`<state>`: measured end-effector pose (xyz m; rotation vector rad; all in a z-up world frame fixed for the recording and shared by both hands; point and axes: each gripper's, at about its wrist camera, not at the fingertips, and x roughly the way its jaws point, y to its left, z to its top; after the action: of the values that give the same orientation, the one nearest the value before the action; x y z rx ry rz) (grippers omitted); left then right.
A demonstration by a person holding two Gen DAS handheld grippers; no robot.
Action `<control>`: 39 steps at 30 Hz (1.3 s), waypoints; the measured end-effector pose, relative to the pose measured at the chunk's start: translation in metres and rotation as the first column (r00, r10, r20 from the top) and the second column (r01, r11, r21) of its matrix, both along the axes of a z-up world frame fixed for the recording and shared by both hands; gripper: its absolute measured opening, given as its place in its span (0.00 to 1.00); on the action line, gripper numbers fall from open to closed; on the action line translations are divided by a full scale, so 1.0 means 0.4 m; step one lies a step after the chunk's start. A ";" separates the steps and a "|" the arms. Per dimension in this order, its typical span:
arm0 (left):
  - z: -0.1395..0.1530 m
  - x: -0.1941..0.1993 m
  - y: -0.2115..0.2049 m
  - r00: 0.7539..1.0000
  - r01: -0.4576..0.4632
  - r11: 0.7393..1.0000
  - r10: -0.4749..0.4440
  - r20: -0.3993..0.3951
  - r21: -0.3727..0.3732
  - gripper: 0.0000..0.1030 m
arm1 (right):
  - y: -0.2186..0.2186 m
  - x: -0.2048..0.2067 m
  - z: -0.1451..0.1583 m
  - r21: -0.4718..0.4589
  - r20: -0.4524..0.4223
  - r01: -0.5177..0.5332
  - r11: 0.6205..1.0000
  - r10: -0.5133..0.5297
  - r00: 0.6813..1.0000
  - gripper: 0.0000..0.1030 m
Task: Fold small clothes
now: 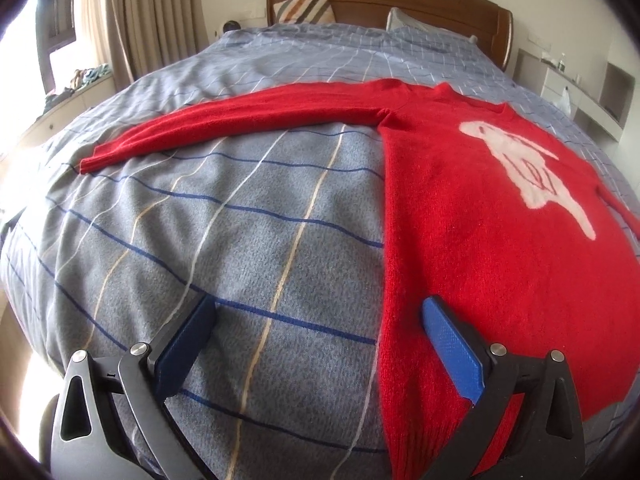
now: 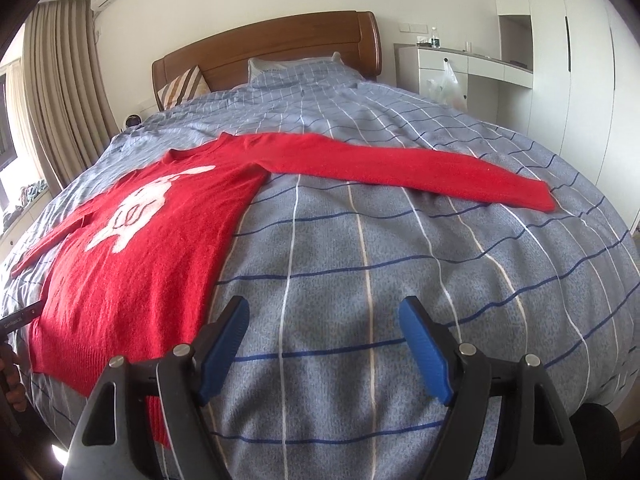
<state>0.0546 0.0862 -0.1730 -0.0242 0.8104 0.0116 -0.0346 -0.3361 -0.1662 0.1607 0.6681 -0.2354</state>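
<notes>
Checked duvet [image 2: 400,280] covers bed. Striped pillow [image 2: 184,88] against headboard [image 2: 280,40]; curtains [image 2: 56,92] left, wardrobe [image 2: 580,60] right.

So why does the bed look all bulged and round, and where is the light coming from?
Both wrist views use fisheye lenses, so the checked bedcover bows outward and corners go black. In the left wrist view the window is blown out white by daylight; in the right wrist view the light is even, and the red sweater stays sharp.
</notes>
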 end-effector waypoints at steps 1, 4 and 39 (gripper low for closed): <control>0.009 -0.005 0.001 1.000 -0.004 1.000 0.004 0.019 -0.001 1.00 | 0.002 -0.002 0.002 -0.005 0.004 0.000 1.000 0.000 1.000 0.75; 0.042 -0.020 0.004 0.995 -0.015 1.000 0.015 0.099 -0.006 1.00 | 0.005 -0.004 0.006 -0.015 0.010 0.001 1.000 -0.001 1.000 0.79; 0.044 -0.005 0.001 0.992 -0.036 0.999 0.039 0.119 -0.025 1.00 | 0.044 -0.004 0.007 -0.051 0.017 -0.041 0.998 0.041 0.999 0.79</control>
<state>0.0525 0.0868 -0.1553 -0.0612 0.6907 0.0362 -0.0360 -0.3184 -0.1634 0.1001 0.6465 -0.2112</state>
